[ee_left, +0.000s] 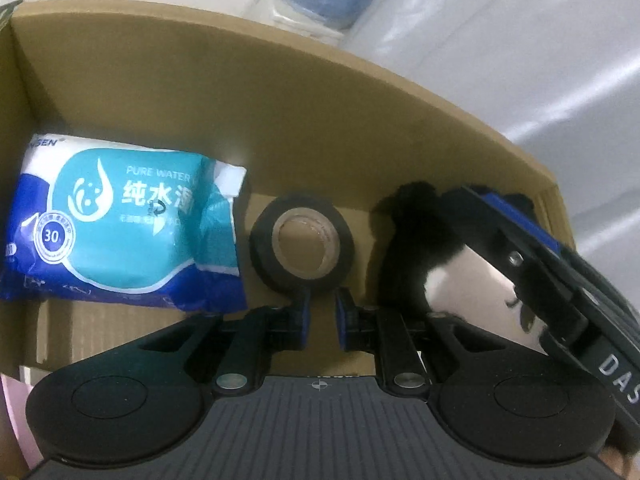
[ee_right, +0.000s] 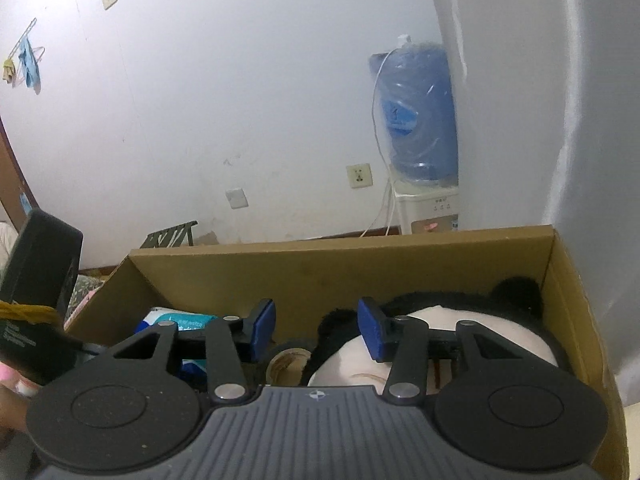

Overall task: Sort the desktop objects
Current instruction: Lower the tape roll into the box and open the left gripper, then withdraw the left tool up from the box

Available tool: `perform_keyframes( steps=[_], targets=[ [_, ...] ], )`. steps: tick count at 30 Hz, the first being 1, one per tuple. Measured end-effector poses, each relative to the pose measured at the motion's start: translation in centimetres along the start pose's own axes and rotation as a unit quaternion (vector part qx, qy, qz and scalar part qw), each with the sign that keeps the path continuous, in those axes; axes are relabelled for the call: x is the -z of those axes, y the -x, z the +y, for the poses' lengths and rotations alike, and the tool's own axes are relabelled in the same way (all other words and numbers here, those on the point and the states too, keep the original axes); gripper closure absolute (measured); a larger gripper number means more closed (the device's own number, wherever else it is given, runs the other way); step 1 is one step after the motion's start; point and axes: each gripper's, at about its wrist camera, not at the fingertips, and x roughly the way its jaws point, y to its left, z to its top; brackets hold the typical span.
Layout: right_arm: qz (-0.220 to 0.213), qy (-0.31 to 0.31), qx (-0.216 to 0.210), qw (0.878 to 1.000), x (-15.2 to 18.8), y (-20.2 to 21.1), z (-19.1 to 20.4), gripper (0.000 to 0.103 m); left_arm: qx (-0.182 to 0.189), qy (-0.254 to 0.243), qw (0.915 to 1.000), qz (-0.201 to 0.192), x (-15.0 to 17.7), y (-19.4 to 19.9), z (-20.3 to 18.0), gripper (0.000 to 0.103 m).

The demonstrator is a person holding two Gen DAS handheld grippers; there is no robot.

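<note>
Three items sat in the brown cardboard box (ee_left: 280, 120): blue wet-wipe pack (ee_left: 120, 232) by the left wall, black tape roll (ee_left: 303, 243) mid-floor, black-and-white plush toy (ee_right: 440, 320) in the right corner. Left gripper (ee_left: 322, 314) hung just above the roll, jaws nearly closed, nothing between them. Right gripper (ee_right: 316, 330) sat over the plush, jaws part-open and empty. Risk: grippers were crowded; either could clip the other or snag the box wall.

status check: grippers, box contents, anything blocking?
Left gripper open a crack, empty, above tape roll. Right gripper open, empty, over plush toy. Wipes pack, tape, plush all inside cardboard box. Nothing blocking.
</note>
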Motion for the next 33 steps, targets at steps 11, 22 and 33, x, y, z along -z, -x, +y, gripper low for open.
perform_keyframes(
  steps=[11,22,33],
  targets=[
    [-0.004,-0.006,0.000,1.000,0.2,0.2,-0.2,0.055,0.034,0.009,0.9993,0.009,0.4,-2.2,-1.1,0.092],
    [-0.001,-0.008,-0.006,1.000,0.2,-0.1,-0.4,0.055,0.029,0.047,0.9984,-0.012,1.0,-1.5,-0.3,0.099],
    [0.001,0.014,0.003,1.000,0.5,-0.1,0.7,0.055,-0.026,0.092,0.9946,-0.040,2.0,1.3,0.6,0.096]
  ],
)
